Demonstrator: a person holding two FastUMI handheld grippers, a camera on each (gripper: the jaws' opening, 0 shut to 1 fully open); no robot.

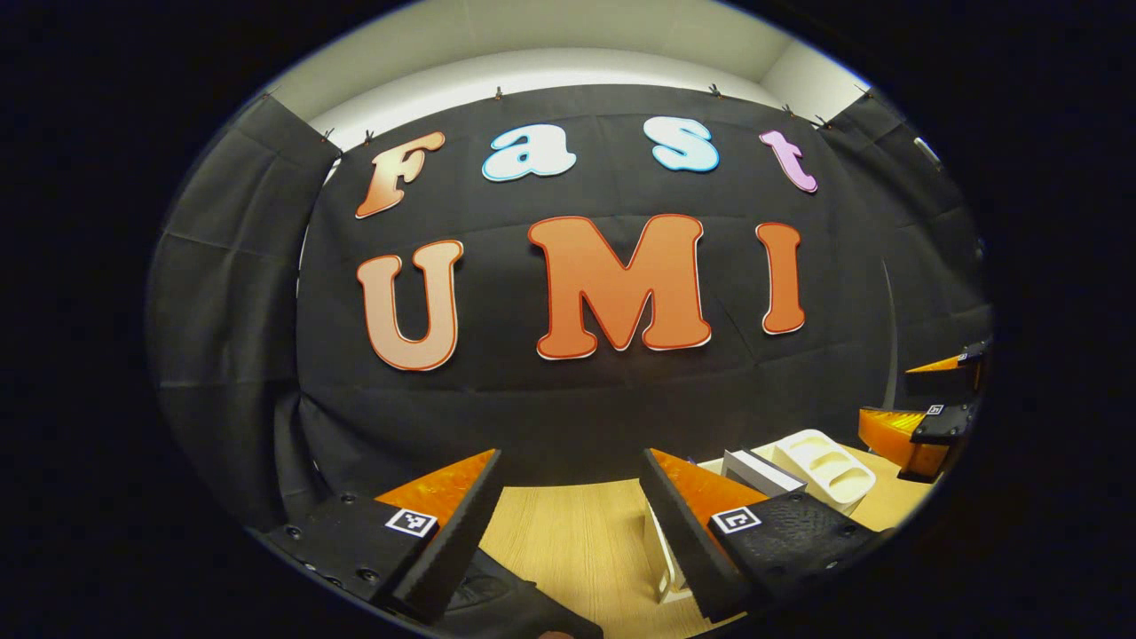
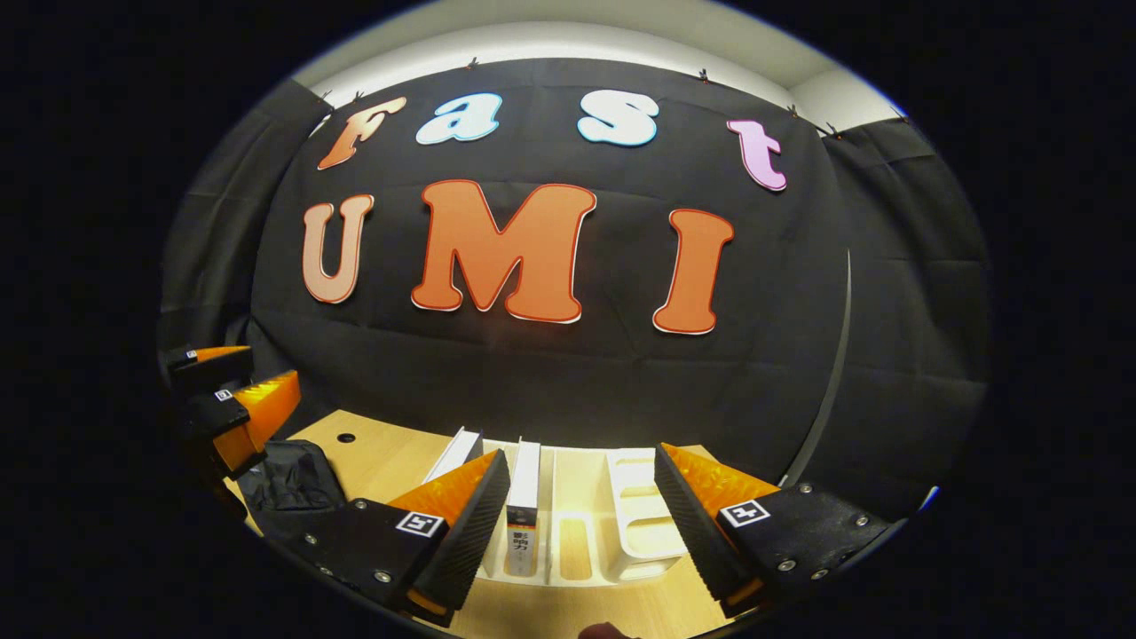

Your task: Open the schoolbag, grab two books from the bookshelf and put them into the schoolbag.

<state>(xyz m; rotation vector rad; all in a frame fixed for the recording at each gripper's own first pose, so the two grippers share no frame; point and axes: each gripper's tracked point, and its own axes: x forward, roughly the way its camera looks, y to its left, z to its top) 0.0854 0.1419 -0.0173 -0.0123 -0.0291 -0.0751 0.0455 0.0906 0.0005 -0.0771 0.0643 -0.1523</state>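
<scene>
My right gripper (image 2: 581, 519) is open, held above the white bookshelf (image 2: 641, 519) on the wooden table. Two white books stand in the shelf's left slots: one (image 2: 524, 501) just inside my left finger, the other (image 2: 458, 451) further left, leaning. The black schoolbag (image 2: 293, 479) lies to the left of the shelf. My left gripper (image 1: 572, 510) is open over bare table with nothing between its fingers, and the schoolbag (image 1: 501, 603) sits low under its left finger. The bookshelf (image 1: 825, 470) and a book (image 1: 761, 472) are to its right.
The table (image 2: 382, 457) is light wood with a small round hole (image 2: 346, 437) near the bag. Black cloth walls close off the back and sides. Each gripper shows at the other view's edge: the right one (image 1: 932, 417) and the left one (image 2: 232, 383).
</scene>
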